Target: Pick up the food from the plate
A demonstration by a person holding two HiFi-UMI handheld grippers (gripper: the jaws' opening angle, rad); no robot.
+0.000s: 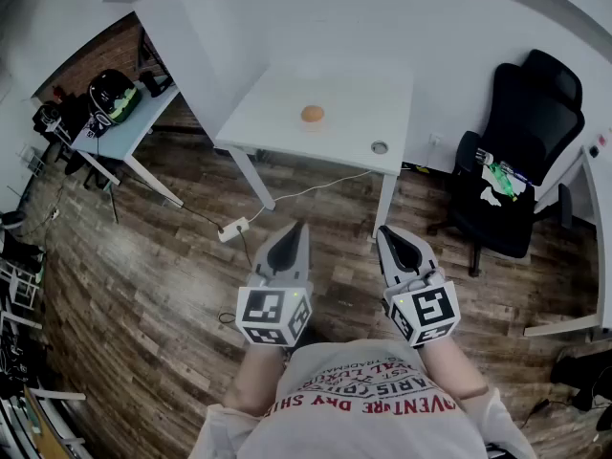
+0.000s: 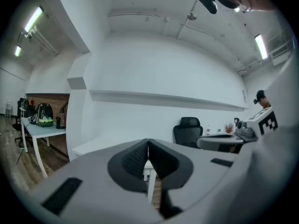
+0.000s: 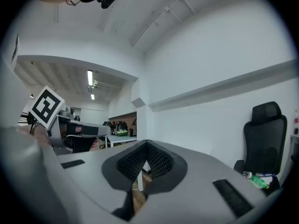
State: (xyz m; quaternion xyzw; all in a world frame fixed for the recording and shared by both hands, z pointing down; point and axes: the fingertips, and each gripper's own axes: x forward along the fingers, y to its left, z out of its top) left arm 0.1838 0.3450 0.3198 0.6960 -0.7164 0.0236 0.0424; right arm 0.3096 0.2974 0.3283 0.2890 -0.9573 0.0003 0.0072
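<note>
1. Seen from the head camera, looking down, a person stands on a wooden floor, well apart from a white table
2. The food, a small round orange-brown item, sits near the middle of the table; its plate cannot be told from the white top
3. The left gripper and the right gripper are side by side close to the body, both pointing toward the table. Each gripper's own view shows its jaws pressed together with nothing between them
4. The step in hand looks like the approach, with the food untouched. The next move calls for walking up to the table, parting one gripper's jaws and lowering them around the food
5. Red lettering on the person's shirt appears upside down and cannot be read with certainty. The marker cubes carry black-and-white squares, no words
</note>
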